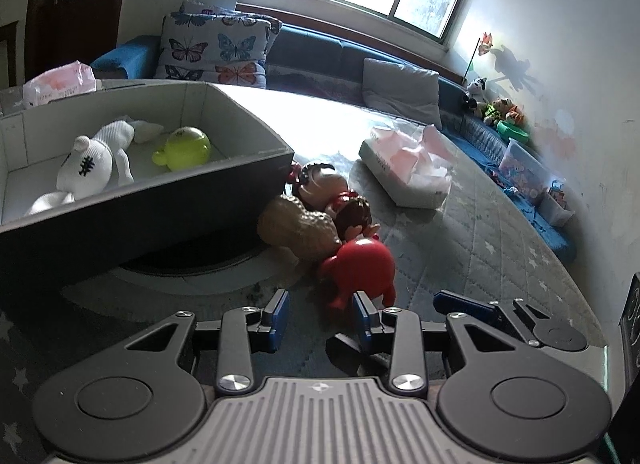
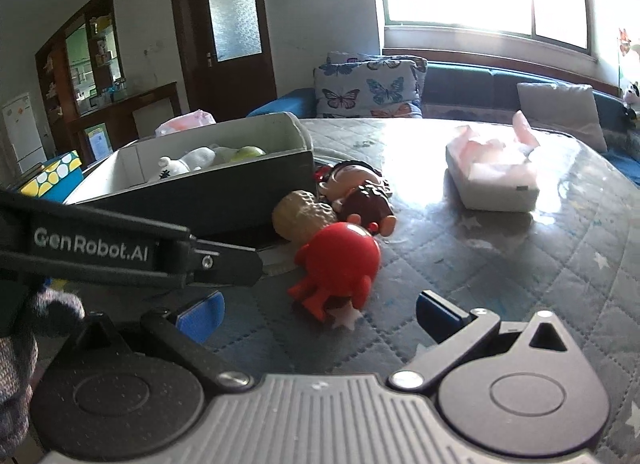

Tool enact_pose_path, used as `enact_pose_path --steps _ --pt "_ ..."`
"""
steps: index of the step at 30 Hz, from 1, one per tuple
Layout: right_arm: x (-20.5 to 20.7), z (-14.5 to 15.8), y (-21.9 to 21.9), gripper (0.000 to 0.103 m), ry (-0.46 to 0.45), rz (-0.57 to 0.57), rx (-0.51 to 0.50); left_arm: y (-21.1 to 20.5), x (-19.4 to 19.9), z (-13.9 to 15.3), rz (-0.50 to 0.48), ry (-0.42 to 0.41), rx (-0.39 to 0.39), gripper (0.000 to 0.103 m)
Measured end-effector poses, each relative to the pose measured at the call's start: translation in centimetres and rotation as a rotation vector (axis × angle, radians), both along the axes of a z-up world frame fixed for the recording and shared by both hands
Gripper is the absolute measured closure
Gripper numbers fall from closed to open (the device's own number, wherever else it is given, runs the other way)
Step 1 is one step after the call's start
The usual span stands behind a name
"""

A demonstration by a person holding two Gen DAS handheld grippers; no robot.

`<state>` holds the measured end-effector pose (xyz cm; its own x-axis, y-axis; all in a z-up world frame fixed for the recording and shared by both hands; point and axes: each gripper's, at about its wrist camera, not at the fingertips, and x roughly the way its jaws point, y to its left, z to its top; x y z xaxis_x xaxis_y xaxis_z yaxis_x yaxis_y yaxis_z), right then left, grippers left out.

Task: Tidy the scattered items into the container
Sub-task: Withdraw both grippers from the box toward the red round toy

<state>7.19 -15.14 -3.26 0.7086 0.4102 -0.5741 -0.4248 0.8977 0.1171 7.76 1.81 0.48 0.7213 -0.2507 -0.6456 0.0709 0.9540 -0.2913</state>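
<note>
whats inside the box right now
The box holds a white plush toy and a yellow-green toy, with something pale behind them. Its near wall hides part of the floor, so more could lie there.

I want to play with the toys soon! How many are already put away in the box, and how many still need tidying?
Two toys look put away: the white plush and the green toy lie inside the box. Nothing is held right now; the left gripper and right gripper are both open near the red toy. Three are left on the table: the red toy, the peanut toy and the doll.
</note>
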Motion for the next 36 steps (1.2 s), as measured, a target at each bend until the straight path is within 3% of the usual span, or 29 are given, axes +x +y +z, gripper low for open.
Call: enact_pose_path --steps 36 --pt "1.1 -1.1 0.3 0.003 0.045 -0.012 0.004 -0.3 0.9 -1.2 0.002 0.044 0.001 0.066"
